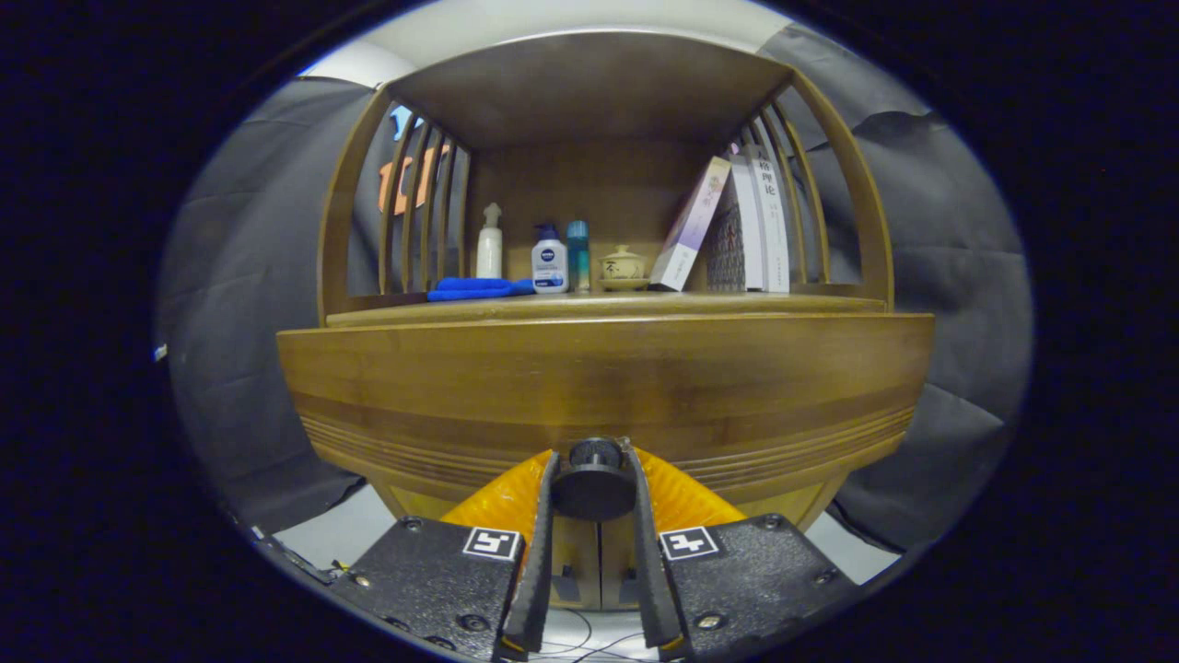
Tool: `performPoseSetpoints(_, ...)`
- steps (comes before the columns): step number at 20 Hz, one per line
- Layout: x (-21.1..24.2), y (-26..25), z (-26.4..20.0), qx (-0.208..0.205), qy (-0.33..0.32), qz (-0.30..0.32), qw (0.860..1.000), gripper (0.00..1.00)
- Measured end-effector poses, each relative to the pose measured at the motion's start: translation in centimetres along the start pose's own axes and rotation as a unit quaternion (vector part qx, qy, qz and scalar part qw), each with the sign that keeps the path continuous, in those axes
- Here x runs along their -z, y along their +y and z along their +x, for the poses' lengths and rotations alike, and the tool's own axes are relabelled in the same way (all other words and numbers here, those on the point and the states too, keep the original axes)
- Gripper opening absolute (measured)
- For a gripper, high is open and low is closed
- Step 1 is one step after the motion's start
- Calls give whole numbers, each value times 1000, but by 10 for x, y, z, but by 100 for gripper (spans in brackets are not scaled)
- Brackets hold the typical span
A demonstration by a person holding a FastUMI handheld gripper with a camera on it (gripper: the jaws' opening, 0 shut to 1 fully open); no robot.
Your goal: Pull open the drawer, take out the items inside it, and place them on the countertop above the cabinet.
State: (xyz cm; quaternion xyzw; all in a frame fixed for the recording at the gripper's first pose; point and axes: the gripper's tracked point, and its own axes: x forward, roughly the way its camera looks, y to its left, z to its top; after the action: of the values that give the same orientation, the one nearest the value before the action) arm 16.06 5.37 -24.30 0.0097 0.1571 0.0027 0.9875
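The drawer point(603, 387) fills the front of the wooden cabinet point(838, 203), its wide curved face running from side to side, and a round dark knob point(594, 483) sticks out low at the middle of that face. The gripper point(594, 470) has its two fingers point(543, 525) drawn in on either side of the knob, both pressing on it, so the tool is pinching the knob. The drawer face stands slightly forward of the shelf board, though how far out it is I cannot tell from here.

Just above the drawer runs the countertop point(792, 303), inside an open alcove with slatted sides. On it, above and left of the knob, lies a folded blue cloth point(474, 288). Behind the cloth stands a white spray bottle point(489, 245). Directly above the knob stand a white pump bottle point(549, 261) and, touching its right side, a slim teal bottle point(577, 255). Right of these sits a small lidded ceramic cup point(623, 267) on a saucer. Further right, several books point(741, 230) lean against the slats, the nearest one point(689, 226) tilted hardest
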Motion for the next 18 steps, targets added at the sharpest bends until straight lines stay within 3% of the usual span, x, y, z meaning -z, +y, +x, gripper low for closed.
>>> performPoseSetpoints(18,21,1,-84,-7,3,-7,1000,42)
